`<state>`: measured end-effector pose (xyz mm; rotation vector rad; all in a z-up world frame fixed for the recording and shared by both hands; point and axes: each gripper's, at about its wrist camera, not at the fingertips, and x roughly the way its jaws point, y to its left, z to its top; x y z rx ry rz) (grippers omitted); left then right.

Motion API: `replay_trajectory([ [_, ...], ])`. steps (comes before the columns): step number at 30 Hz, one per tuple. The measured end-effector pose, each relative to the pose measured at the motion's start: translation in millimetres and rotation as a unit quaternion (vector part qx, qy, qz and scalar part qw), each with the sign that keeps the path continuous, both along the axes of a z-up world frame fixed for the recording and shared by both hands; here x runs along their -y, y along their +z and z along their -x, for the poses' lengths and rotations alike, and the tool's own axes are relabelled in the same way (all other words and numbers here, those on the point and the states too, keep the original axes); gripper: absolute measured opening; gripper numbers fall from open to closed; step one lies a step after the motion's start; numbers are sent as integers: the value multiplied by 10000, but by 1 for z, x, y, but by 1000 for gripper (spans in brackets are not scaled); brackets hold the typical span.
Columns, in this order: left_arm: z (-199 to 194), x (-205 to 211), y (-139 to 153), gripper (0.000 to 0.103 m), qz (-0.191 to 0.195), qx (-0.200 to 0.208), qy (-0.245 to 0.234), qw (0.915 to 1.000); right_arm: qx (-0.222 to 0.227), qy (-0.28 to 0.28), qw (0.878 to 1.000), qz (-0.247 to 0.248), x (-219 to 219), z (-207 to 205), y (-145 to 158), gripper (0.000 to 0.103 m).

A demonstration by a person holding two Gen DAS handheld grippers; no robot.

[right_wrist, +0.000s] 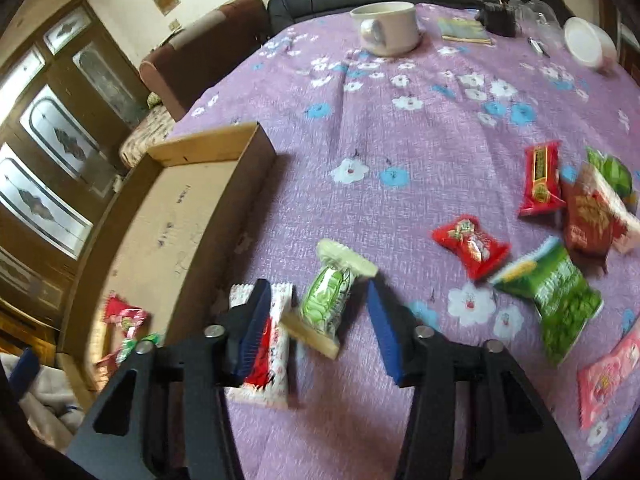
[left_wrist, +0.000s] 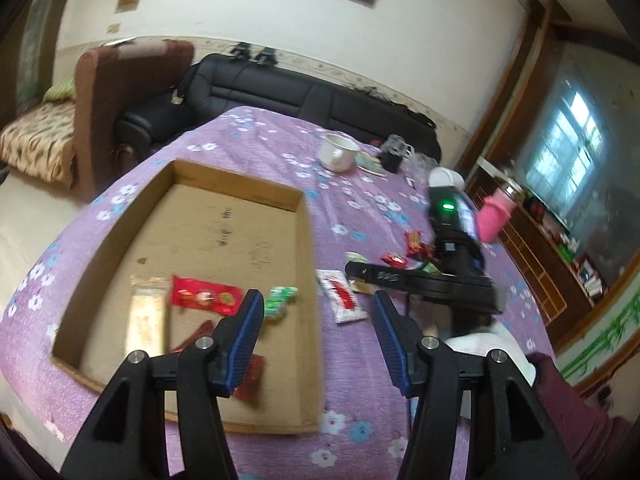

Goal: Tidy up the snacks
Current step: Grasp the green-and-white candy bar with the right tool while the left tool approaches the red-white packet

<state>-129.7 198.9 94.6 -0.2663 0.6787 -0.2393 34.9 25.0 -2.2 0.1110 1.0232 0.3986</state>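
A shallow cardboard tray [left_wrist: 305,264] lies on the purple flowered cloth. It holds a beige packet [left_wrist: 146,324], a red packet [left_wrist: 206,294] and a green-white candy [left_wrist: 282,300]. My left gripper [left_wrist: 318,306] hangs open over the tray's right wall, holding nothing. My right gripper [right_wrist: 316,294] is open astride a light green packet [right_wrist: 328,304], and its pads are clear of the wrapper. A white-and-red packet [right_wrist: 268,344] lies under its left finger. To the right are loose snacks: a red candy [right_wrist: 470,246], a dark green bag [right_wrist: 556,296] and a tall red packet [right_wrist: 540,178].
A white mug [right_wrist: 386,28], a lidded white tub [right_wrist: 586,42] and small clutter stand at the table's far side. A black sofa [left_wrist: 280,88] and a brown armchair [left_wrist: 120,92] are behind. A dark red sleeve [left_wrist: 572,400] shows at the lower right.
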Motion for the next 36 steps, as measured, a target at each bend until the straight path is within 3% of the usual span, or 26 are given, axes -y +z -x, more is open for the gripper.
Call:
replay_trajectory([
  [8, -40, 76, -18, 53, -582, -343, -710, 9952, 178, -198, 9991, -320, 71, 31, 8, 20],
  [15, -89, 107, -55, 53, -1232, -975, -435, 9866, 406, -165, 9960, -781, 107, 48, 7, 21],
  [19, -104, 117, -69, 53, -1564, -1227, -342, 9794, 157, -136, 9942, -1052, 111, 42, -4, 21],
  [24, -106, 127, -75, 53, -1954, -1085, -283, 9743, 134, -106, 9924, -1217, 113, 42, -4, 21],
  [25, -104, 129, -75, 39, -1994, -1013, -312, 9742, 155, -106, 9923, -1221, 114, 43, -4, 21],
  [26, -102, 131, -74, 7, -2030, -932, -384, 9740, 166, -108, 9924, -1211, 113, 43, -3, 21],
  [27, -101, 130, -76, 0, -1916, -998, -502, 9751, 171, -117, 9925, -1202, 113, 43, -4, 21],
  [31, -93, 121, -77, 0, -1468, -1039, -524, 9823, 263, -158, 9927, -1166, 115, 45, -2, 21],
  [36, -78, 100, -59, 0, -982, -839, -418, 9907, 452, -130, 9932, -1064, 112, 51, 2, 21],
])
